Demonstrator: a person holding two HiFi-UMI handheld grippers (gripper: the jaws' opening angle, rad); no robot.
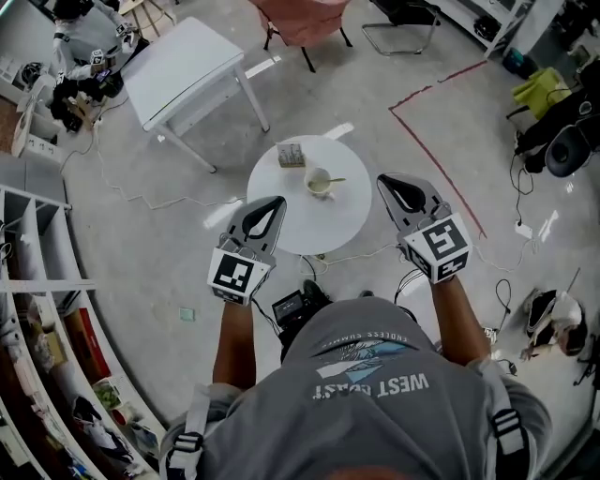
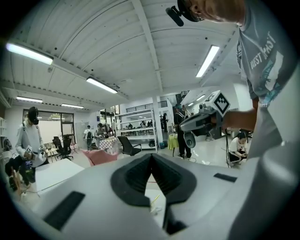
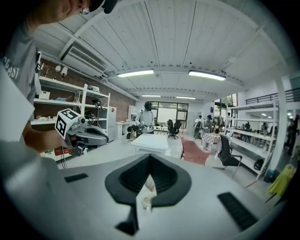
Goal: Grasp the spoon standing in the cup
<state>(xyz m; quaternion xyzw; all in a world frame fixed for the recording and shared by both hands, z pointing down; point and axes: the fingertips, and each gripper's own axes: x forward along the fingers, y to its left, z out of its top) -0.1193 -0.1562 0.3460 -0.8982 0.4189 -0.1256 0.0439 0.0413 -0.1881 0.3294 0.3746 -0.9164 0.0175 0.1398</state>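
Observation:
A pale cup (image 1: 319, 182) stands on the round white table (image 1: 281, 225), with a yellowish spoon (image 1: 335, 180) leaning out of it to the right. My left gripper (image 1: 277, 201) hovers over the table's near left edge, shut and empty. Just off the table's right edge, my right gripper (image 1: 382, 179) is also shut and holds nothing. Both are short of the cup. In the left gripper view the spoon (image 2: 154, 200) shows through the slit below the closed jaws. In the right gripper view the cup (image 3: 146, 203) shows the same way.
A small box (image 1: 291, 155) sits on the round table behind the cup. A white rectangular table (image 1: 187, 70) and a pink chair (image 1: 300, 19) stand farther off. Shelving (image 1: 37, 309) runs along the left. Cables and a red tape line (image 1: 441, 159) cross the floor.

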